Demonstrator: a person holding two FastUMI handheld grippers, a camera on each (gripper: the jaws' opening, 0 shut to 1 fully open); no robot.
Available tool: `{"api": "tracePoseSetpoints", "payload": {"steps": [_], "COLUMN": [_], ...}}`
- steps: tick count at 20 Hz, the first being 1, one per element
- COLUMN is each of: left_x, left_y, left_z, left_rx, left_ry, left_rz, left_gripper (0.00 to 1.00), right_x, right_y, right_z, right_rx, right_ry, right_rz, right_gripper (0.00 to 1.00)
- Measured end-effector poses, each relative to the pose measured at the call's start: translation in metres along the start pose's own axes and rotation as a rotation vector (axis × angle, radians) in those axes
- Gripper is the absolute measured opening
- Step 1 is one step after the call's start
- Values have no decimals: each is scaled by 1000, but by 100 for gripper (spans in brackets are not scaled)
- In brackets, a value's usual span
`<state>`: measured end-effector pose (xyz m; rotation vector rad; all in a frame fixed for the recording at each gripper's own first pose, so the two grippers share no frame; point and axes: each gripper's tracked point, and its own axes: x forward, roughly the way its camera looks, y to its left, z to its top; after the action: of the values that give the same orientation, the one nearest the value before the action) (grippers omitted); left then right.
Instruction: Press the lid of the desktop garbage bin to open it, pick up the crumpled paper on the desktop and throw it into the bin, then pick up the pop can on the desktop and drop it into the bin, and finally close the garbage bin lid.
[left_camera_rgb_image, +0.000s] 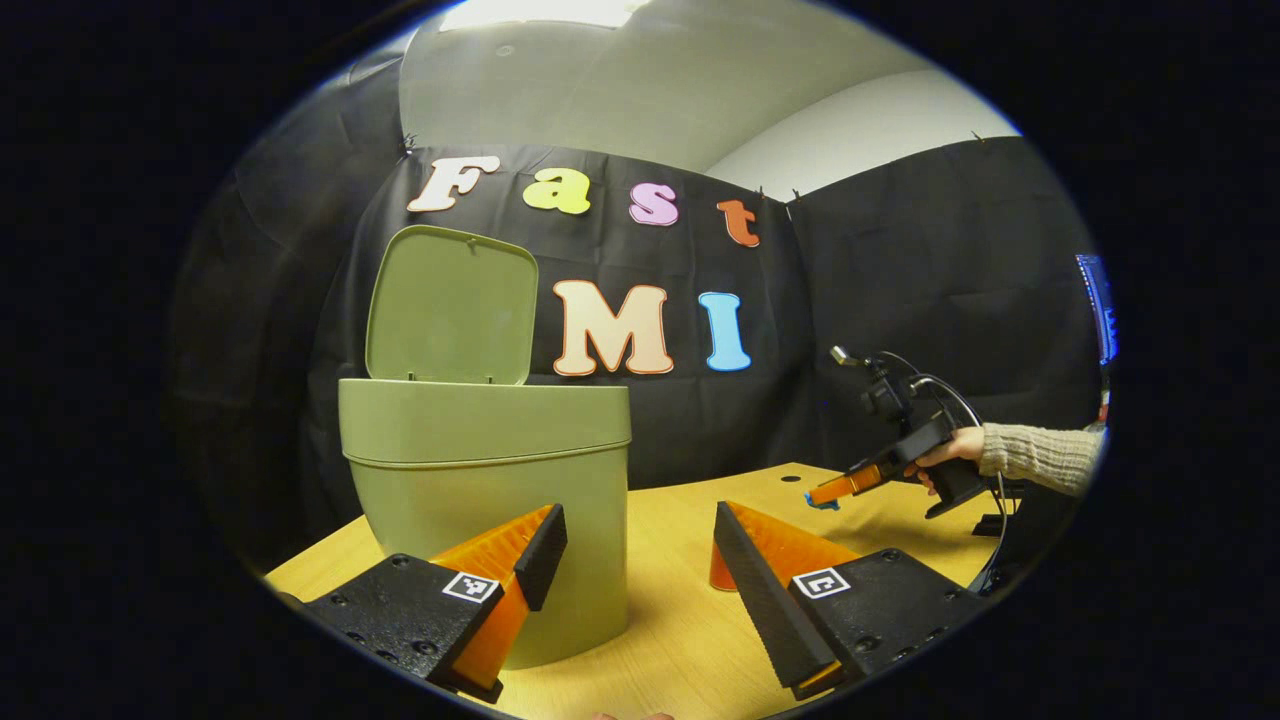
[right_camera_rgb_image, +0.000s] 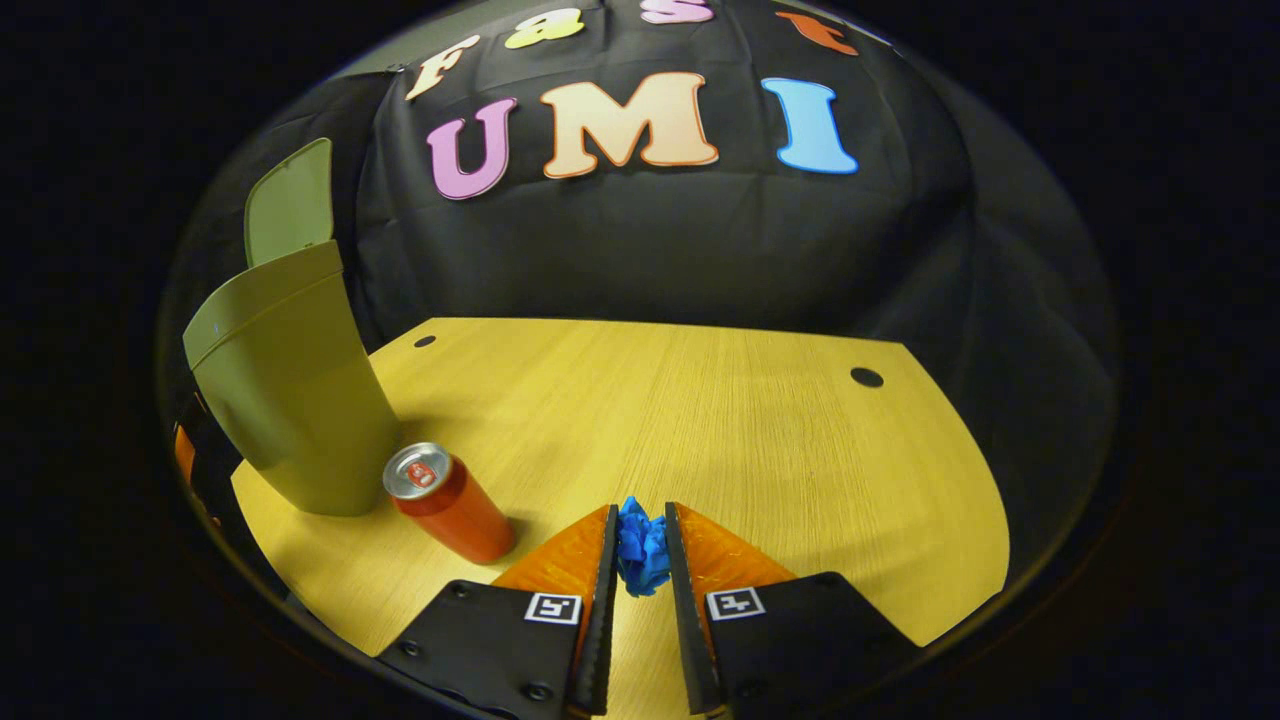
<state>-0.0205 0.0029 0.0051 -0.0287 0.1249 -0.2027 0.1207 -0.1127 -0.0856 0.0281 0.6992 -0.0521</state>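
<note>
On the wooden desktop (right_camera_rgb_image: 720, 400), listed left to right.

Item: garbage bin (right_camera_rgb_image: 290, 400), green, standing at the left of the right gripper view, close in front of the left gripper in its own view. Its lid (left_camera_rgb_image: 450, 305) is raised upright at the back; the mouth is open.

Item: left gripper (left_camera_rgb_image: 640, 575), jaws spread wide and empty, hovering just beside the bin's front wall.

Item: pop can (right_camera_rgb_image: 447, 503), red, upright on the desktop, just beside the bin's base and apart from both grippers.

Item: crumpled paper (right_camera_rgb_image: 641, 555), blue, pinched between the two fingers of the right gripper (right_camera_rgb_image: 640, 560), which are closed onto it from both sides. Whether it has lifted clear of the desktop is hard to tell; the left gripper view suggests it sits low, near the surface.

Item: a hand and knitted sleeve (left_camera_rgb_image: 1040, 455) holding the right gripper, at the right of the left gripper view.

Step in hand, by judgement: carrying the paper to the bin. Done well, the pinch is held firm, the paper raised above the bin's rim before travelling left, passing over the can rather than brushing it, and let go only once it is squarely over the mouth.
</note>
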Motion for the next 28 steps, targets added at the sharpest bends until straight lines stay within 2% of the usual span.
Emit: {"api": "tracePoseSetpoints", "payload": {"steps": [2,3,7,12,15,18,21,26,27,28], "left_x": [0,0,-2,0,1,2,2,2,2,3], "left_y": [-4,-6,-10,-9,-7,-6,-7,-11,-12,-13], "left_z": [-2,-3,-11,-11,-12,-14,-13,-11,-11,-11], "left_rx": [-5,-10,-26,-25,-24,-27,-28,-24,-23,-23], "left_ry": [7,12,31,36,42,47,45,39,37,35], "left_rz": [-12,-18,-33,-33,-28,-25,-24,-35,-38,-42], "left_gripper": [90,90,90,91,91,91,91,91,91,91], "right_x": [-9,-14,-35,-62,-80,-96,-94,-68,-64,-68], "right_y": [15,25,73,162,228,284,323,340,340,338], "right_z": [22,34,93,160,188,203,203,189,189,189], "right_rx": [-23,-28,-88,-259,-305,-341,-379,-380,-384,-386], "right_ry": [-23,-36,-123,-244,-306,-354,-351,-293,-288,-296], "right_rz": [21,40,105,184,285,386,440,470,476,465], "right_gripper": [28,31,31,31,31,30,31,31,33,43]}}
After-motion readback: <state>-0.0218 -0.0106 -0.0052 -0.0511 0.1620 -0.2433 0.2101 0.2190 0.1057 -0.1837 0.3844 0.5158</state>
